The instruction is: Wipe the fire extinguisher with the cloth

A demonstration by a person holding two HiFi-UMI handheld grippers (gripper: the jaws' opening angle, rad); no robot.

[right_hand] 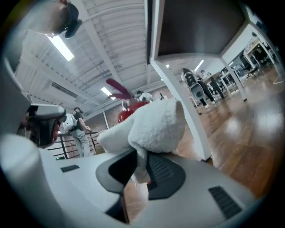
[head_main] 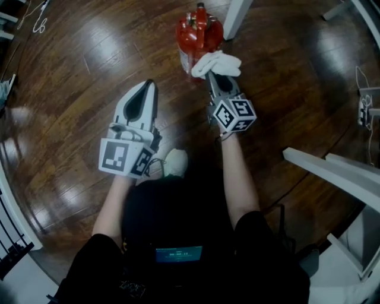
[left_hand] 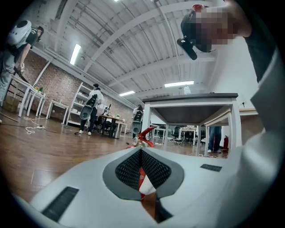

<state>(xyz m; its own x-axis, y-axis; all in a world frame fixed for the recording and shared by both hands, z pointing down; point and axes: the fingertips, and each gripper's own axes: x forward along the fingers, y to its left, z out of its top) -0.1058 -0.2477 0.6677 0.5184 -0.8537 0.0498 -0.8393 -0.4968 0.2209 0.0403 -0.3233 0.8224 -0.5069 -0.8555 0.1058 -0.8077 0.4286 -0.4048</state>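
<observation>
A red fire extinguisher [head_main: 199, 32] stands on the wooden floor at the top middle of the head view. My right gripper [head_main: 217, 76] is shut on a white fluffy cloth [head_main: 216, 63], which rests against the extinguisher's near side. In the right gripper view the cloth [right_hand: 153, 127] bulges out of the jaws and hides most of the red extinguisher [right_hand: 129, 110] behind it. My left gripper [head_main: 147, 85] hangs to the left and nearer, shut with nothing in it. Past its tips in the left gripper view, the extinguisher [left_hand: 143, 139] shows with its handle.
A white table leg [head_main: 236, 18] stands just right of the extinguisher. White furniture [head_main: 332, 169] fills the right side of the head view. A pale shoe [head_main: 176, 162] rests on the floor near me. Other people work at tables [left_hand: 104, 119] far off.
</observation>
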